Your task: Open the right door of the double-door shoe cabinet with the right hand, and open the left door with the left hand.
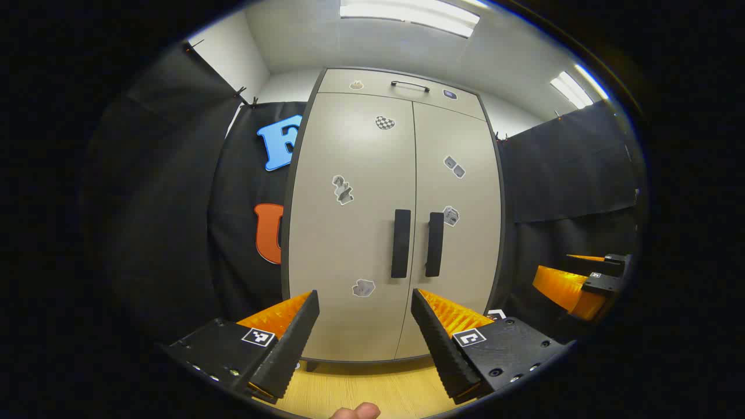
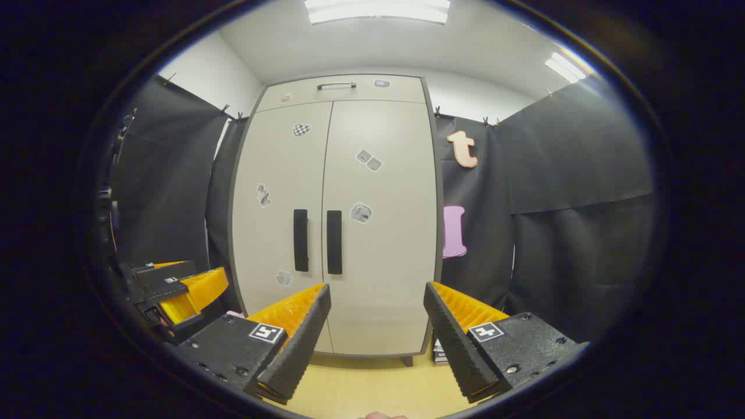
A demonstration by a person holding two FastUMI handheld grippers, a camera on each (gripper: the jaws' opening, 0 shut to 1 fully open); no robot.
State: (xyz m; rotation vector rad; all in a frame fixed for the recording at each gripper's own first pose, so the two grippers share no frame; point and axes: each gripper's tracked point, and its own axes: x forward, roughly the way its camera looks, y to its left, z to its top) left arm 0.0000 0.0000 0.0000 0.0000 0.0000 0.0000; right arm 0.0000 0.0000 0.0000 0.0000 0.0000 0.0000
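Left gripper view looks at the tall beige double-door shoe cabinet (image 1: 390, 221) standing straight ahead of the left tongs (image 1: 365, 305), well apart from them. Those tongs are released, fingers spread wide with nothing between them. Both doors are closed. The left door's black vertical bar handle (image 1: 401, 243) sits just above the gap between the fingers, with the right door's black bar handle (image 1: 434, 244) just beside it. Small grey stickers dot both doors, and a narrow top drawer with a slim dark handle (image 1: 410, 86) caps the cabinet. The cabinet stands on a pale wooden floor (image 1: 372, 390).

Right gripper view shows the right tongs (image 2: 377, 299) also released and empty, the right door handle (image 2: 334, 242) ahead and slightly to their left.
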